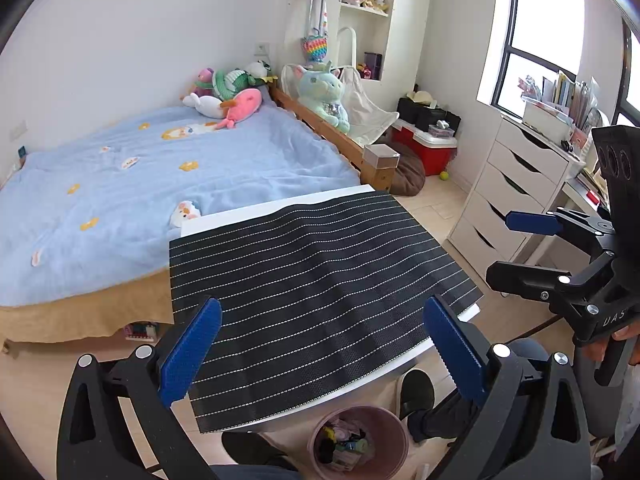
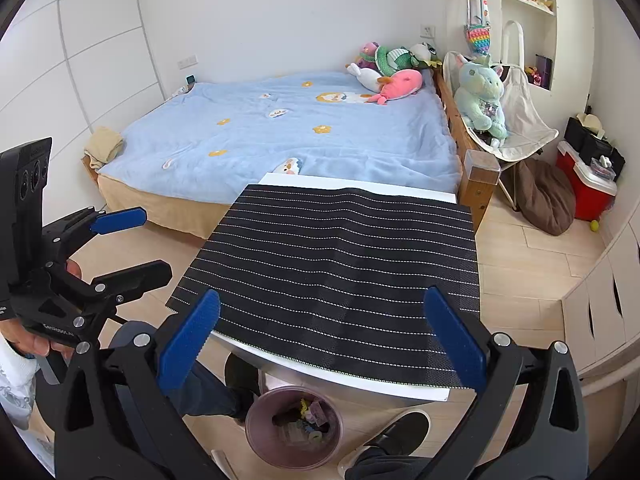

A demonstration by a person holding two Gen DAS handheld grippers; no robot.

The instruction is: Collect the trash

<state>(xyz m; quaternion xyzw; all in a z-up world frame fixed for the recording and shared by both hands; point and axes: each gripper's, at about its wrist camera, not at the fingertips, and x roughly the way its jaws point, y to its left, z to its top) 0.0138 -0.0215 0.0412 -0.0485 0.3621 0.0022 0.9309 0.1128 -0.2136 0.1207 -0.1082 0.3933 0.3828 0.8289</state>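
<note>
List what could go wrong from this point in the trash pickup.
1. The striped mat overhangs the white table's near edge above the pink bin; brushing it might drag it off.
2. The bin stands on the floor between the person's shoes, so a step could tip out its trash.
3. Both the left gripper and right gripper are open and empty with no trash visible on the mat, so another grasp would probably close on nothing.

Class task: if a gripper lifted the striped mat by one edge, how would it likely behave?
The mat would probably flop: its surface already ripples and its corner overhangs the table edge. It looks thin, so likely light. The woven texture should grip rather than slip.
</note>
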